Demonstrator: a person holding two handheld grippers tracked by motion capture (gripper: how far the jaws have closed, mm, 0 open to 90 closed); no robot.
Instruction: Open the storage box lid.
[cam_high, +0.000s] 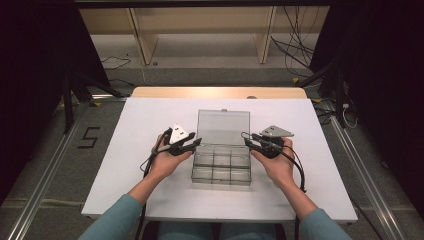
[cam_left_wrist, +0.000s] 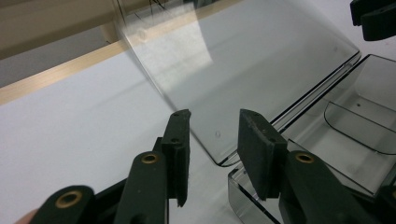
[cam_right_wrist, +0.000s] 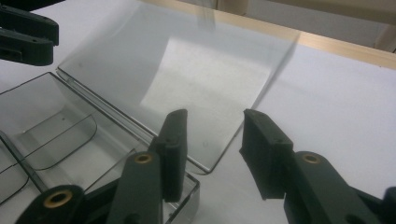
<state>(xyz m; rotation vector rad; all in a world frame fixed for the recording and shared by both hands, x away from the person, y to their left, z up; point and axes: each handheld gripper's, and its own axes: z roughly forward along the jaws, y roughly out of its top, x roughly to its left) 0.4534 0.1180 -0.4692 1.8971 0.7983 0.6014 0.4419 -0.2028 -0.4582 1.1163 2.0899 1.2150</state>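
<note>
one clear plastic box (cam_high: 221, 167) sits mid-worktop (cam_high: 140, 125), nearer my edge, its lid (cam_high: 223, 127) open toward the far edge. its see-through dividers are hard to count; i make out six compartments. my left hand-held gripper (cam_high: 196, 143) and right hand-held gripper (cam_high: 248, 142) flank the box's hinge corners, both released, nothing between the jaws.
</note>
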